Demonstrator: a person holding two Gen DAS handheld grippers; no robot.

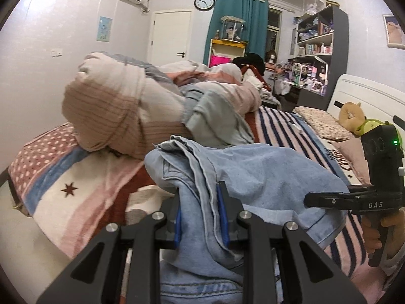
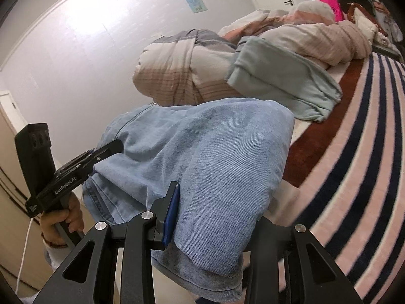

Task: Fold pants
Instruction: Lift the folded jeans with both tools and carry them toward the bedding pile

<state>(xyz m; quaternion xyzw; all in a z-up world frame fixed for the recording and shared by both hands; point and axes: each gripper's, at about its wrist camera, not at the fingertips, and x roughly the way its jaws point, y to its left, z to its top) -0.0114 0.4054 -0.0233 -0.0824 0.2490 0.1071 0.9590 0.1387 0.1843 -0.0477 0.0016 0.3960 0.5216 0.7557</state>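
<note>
The left claw [image 1: 202,212] is clamped on a thick bunch of the light blue denim pants [image 1: 253,177], its two blue-padded fingers [image 1: 222,217] pressed against either side of the folds with cloth filling the narrow gap between them. The right claw [image 2: 210,217] likewise grips the pants [image 2: 202,157]; one blue-padded finger [image 2: 170,217] presses into the denim on the left, while the other finger is buried under the fabric that drapes over it. In the left wrist view the right claw [image 1: 314,198] shows at the right edge, its black fingers closed on the far edge of the denim, the person's hand [image 1: 379,233] around its handle. In the right wrist view the left claw [image 2: 114,148] bites the pants at their left side, held by the other hand [image 2: 63,223]. The pants hang bunched between the two claws, lifted above the bed [image 1: 76,182] with its striped, starred blanket [image 2: 354,177]. Behind lie a rolled pink and grey duvet [image 1: 114,111] and a pale green garment [image 2: 283,76] just beside it.
</note>
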